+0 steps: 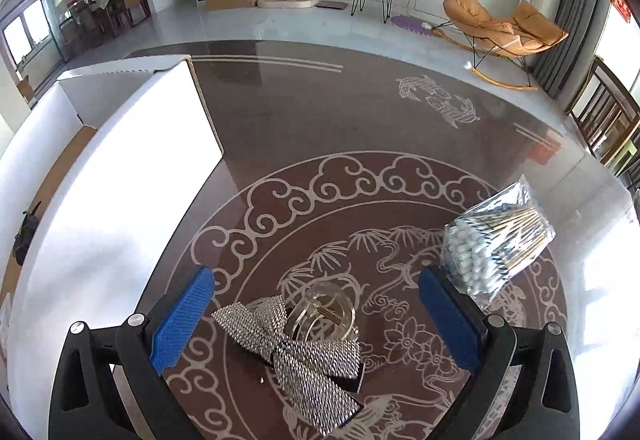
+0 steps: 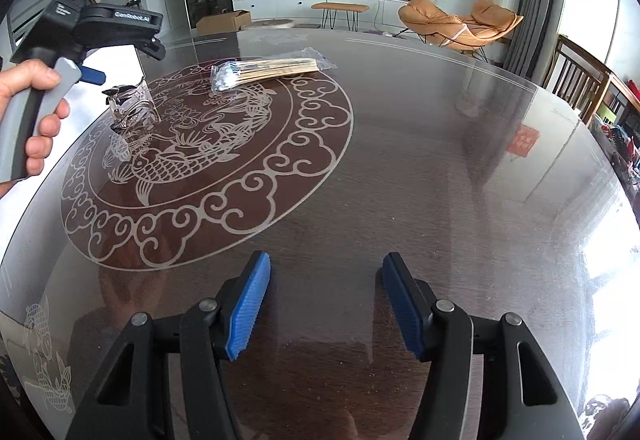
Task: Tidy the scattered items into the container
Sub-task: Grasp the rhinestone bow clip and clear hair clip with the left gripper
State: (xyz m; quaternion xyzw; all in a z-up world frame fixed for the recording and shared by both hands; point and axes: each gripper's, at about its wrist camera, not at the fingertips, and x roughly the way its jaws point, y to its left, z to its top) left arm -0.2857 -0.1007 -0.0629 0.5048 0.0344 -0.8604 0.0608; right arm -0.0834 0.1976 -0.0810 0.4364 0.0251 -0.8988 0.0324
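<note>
My left gripper (image 1: pixel 316 304) stands open above the dark patterned table (image 1: pixel 360 120). Under the gap between its blue pads lie a silver rhinestone bow clip (image 1: pixel 312 364) and a clear claw clip (image 1: pixel 320 314); the pads touch neither. A clear bag of cotton swabs (image 1: pixel 496 236) lies just beyond the right pad. The white open box (image 1: pixel 120 180) stands to the left. In the right wrist view my right gripper (image 2: pixel 326 300) is open over bare table with nothing between its fingers. Far off at the upper left are the swab bag (image 2: pixel 264 70), the clips (image 2: pixel 132 108) and the left gripper (image 2: pixel 94 75), held by a hand (image 2: pixel 36 100).
A dark small object (image 1: pixel 26 236) lies inside the box at its far left. The table's round edge curves along the right side (image 2: pixel 580 144), with wooden chairs (image 2: pixel 580 80) just past it. Living-room furniture stands far behind.
</note>
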